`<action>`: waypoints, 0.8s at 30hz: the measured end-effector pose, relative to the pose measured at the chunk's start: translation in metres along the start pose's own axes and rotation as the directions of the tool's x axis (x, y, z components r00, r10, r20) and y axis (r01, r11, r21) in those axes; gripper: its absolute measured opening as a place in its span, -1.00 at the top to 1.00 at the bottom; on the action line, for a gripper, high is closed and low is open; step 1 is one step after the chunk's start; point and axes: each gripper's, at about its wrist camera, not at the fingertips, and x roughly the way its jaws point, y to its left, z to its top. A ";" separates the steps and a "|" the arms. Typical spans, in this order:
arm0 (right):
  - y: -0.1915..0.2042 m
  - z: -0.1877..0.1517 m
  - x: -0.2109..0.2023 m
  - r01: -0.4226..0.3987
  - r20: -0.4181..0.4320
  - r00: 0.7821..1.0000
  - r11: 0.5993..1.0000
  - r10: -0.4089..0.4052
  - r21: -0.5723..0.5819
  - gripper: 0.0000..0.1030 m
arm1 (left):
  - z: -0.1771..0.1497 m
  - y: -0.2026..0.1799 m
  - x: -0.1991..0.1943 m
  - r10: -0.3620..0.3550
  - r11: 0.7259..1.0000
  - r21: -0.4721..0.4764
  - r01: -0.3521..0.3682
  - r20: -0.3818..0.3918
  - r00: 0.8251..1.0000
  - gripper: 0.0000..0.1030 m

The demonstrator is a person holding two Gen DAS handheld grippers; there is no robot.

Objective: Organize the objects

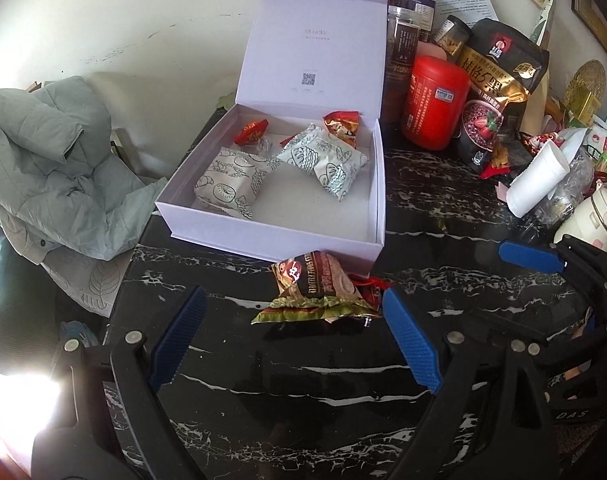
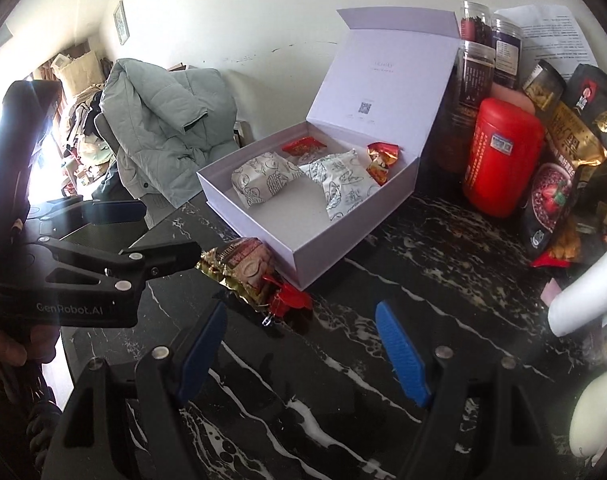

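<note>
Snack packet: crinkled foil wrapper, brown and gold with red ends, lying loose on the black marbled table, touching or just shy of the near wall of the white box.

Left gripper: nearest the packet, on the side away from the box; jaws wide, nothing between the blue pads, packet just ahead of the tips.

Right gripper: also on the near side of the box, jaws fairly wide and empty; packet ahead and to its left.

Step in hand, as judged: pick up the packet and place it in the box. Best done by straddling the wrapper's puffed middle, not the thin crimped ends, and closing gently so the foil does not slip or crush. Lift clear of the box wall before moving over the bare floor inside.

Box contents: two white patterned packets, two small red-gold packets toward the hinged lid, which stands upright.

Beyond the box, to its right: red canister, dark jars, black snack bag.

Left of the box: grey-green padded jacket.
</note>
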 end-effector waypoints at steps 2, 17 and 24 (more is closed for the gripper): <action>-0.001 -0.003 0.004 -0.001 -0.008 1.000 1.000 0.001 -0.004 -0.51 | -0.001 -0.002 0.006 0.000 1.000 0.004 0.000 -0.005 1.000 -0.74; 0.002 -0.011 0.050 -0.039 -0.086 0.996 0.998 0.036 -0.040 -0.51 | 0.002 -0.002 0.068 0.043 0.998 0.042 -0.039 -0.110 0.993 -0.74; 0.000 -0.008 0.069 -0.054 -0.106 0.993 0.998 0.051 -0.025 -0.51 | 0.004 -0.002 0.084 0.034 0.998 0.066 -0.025 -0.138 0.990 -0.74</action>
